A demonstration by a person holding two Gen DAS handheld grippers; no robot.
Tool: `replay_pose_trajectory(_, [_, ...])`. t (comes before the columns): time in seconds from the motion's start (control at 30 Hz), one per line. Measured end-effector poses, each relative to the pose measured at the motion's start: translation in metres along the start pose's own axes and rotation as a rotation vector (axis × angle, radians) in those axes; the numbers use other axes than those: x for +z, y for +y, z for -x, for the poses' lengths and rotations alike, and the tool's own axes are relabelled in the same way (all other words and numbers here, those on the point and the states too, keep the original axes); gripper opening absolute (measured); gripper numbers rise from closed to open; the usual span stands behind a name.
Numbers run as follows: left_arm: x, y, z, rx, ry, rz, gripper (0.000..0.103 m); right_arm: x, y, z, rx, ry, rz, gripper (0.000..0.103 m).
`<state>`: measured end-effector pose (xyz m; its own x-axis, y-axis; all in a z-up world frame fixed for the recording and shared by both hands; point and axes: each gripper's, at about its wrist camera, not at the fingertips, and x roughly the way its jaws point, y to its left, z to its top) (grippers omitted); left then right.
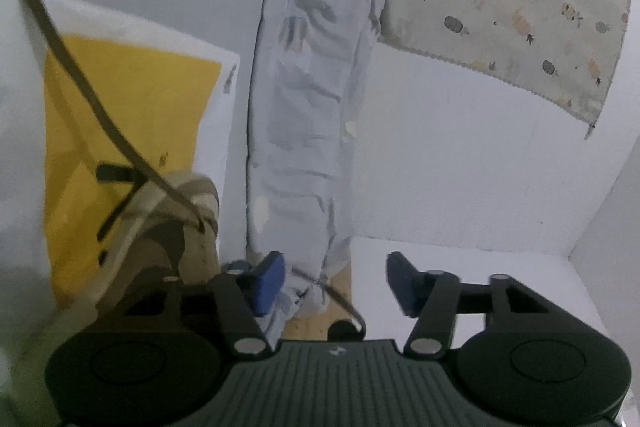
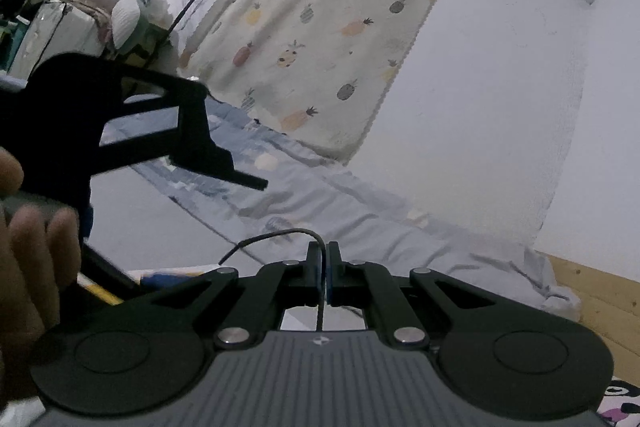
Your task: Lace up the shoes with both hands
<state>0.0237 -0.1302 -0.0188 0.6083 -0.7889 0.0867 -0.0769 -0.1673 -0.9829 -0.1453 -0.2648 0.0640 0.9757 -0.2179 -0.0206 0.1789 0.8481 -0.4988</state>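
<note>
Dark shoelace point(image 2: 280, 235) between shut right hand-held gripper point(image 2: 324, 267)

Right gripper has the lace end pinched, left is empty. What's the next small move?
Probably draw the right gripper away to take up slack: its jaws pinch the lace, while the left gripper stands open beside the shoe.

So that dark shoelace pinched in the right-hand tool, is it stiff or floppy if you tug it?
Probably floppy: past the shut right gripper, the shoelace arcs over and droops at its tip. Likely light too, since a thin pinch holds it. In the left wrist view a flat lace runs in a long line to the shoe, so a tug would probably pull straight on the shoe.
</note>
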Motion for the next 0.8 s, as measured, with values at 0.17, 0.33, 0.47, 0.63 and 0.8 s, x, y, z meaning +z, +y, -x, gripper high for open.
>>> replay_pose_trajectory(0.17, [0.005,-0.007,0.001,0.019,-0.014,-0.030,0.032,0.000,0.000,-0.001,0.001,0.011,0.006,0.001])
replay_pose_trajectory(0.33, [0.001,-0.005,0.006,0.035,-0.007,-0.008,0.032,0.004,0.003,-0.004,0.002,0.010,0.010,0.001])
replay_pose_trajectory(0.47, [0.000,-0.001,0.009,0.028,-0.001,0.028,0.026,0.003,0.006,-0.006,0.007,0.016,0.025,0.001])
replay_pose_trajectory(0.63, [0.002,-0.003,0.011,0.034,-0.013,0.016,0.011,0.000,0.009,-0.006,0.021,0.034,0.043,0.001])
replay_pose_trajectory(0.8, [0.002,-0.006,0.015,0.044,-0.031,-0.017,0.005,0.002,0.011,-0.009,0.030,0.045,0.048,0.001])
